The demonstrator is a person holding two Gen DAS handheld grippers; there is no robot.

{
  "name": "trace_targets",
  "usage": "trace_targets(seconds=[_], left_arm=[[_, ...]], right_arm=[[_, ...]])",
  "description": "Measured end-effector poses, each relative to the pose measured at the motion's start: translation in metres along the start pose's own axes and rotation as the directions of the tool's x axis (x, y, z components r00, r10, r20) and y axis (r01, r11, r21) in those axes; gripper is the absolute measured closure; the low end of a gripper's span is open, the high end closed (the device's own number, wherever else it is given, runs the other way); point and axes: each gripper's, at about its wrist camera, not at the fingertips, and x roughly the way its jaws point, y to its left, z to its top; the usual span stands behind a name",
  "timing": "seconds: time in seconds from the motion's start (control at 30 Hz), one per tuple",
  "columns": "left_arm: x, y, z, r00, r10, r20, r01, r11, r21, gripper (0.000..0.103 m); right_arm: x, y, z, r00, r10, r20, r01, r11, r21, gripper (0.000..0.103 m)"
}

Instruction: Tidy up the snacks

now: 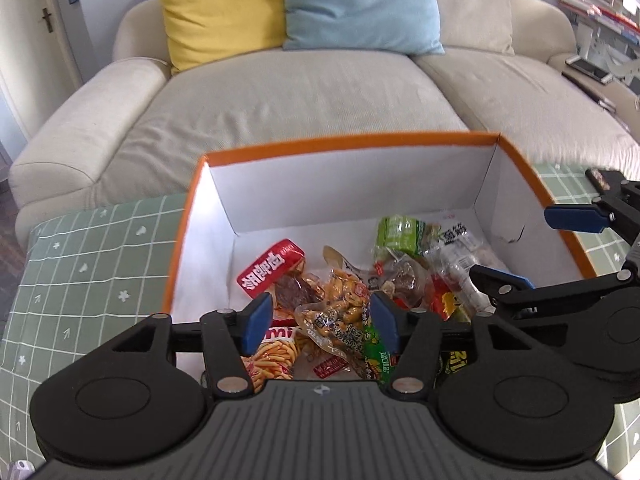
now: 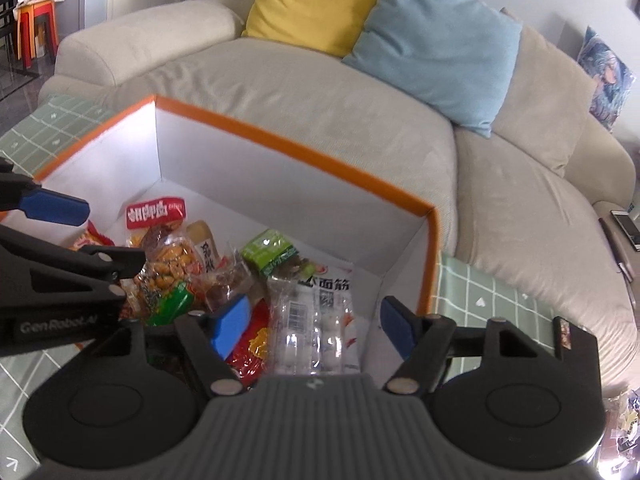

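Depositing step judged complete: left gripper (image 1: 320, 324) and right gripper (image 2: 316, 328) hang over the orange box (image 1: 344, 140), fingers spread, empty. Next: fetch remaining snacks.

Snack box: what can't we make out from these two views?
- Near end of the box: left wrist view, hidden behind the left tongs.
- Snacks under the pile: both views, covered by upper packets.
- Packet print: too small and blurred.
- Tablecloth beyond the box: cut off by frame edges and the right tongs.
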Motion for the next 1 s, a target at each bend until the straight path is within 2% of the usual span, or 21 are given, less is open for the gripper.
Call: trace_targets(seconds=[0.2,0.47,0.73,1.0], left_arm=[[-0.038,0.0,-0.008,0.994,0.049,0.1,-0.049,0.999,-0.001,0.034],[-0.096,-0.001,-0.037,0.961,0.087,0.262,-0.087,0.996,-0.01,0.032],[-0.134,-0.004,-0.078,0.939,0.093,0.332,-0.091,0.996,-0.021,0.032],[-0.154,-0.001,-0.116,0.925,0.124,0.358,-0.105,0.992,-0.072,0.032]], right_arm=[[-0.038,-0.001,-0.004,0.997,0.002,0.078,-0.005,0.999,0.041,0.024],[-0.109,0.002,-0.033,0.972,0.03,0.231,-0.06,0.991,0.121,0.019],[-0.167,0.017,-0.074,0.938,-0.016,0.346,-0.053,0.981,0.188,0.017],[-0.199,0.035,-0.115,0.923,-0.064,0.379,-0.049,0.958,0.283,0.016]])
